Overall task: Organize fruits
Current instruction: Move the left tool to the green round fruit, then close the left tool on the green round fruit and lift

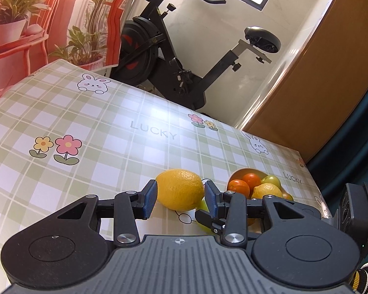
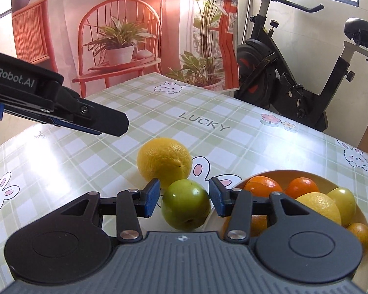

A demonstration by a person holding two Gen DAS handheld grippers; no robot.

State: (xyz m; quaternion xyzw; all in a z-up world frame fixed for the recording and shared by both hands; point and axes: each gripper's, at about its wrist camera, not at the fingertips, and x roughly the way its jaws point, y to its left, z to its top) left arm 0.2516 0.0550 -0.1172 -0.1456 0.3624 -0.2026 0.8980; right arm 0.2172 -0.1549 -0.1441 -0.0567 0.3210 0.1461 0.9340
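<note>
Lemon (image 1: 179, 189) lies dead ahead between my left gripper's (image 1: 181, 199) spread jaws, untouched; right gripper (image 2: 184, 199) likewise brackets the lime (image 2: 186, 204).

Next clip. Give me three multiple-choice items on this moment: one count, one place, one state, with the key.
1. Fruits lying outside the pale round bowl: A one; B two; C four.
2. The round green fruit lies: A in the bowl; B on the checked tablecloth beside the large yellow lemon; C on a chair.
3. The left hand-held gripper: A grips the lemon; B hovers clear of it, holding nothing; C rests in the bowl.

Key: B, only lemon and green fruit are loose; B, they sit side by side on the cloth; B, the right wrist view shows it apart from the lemon.
</note>
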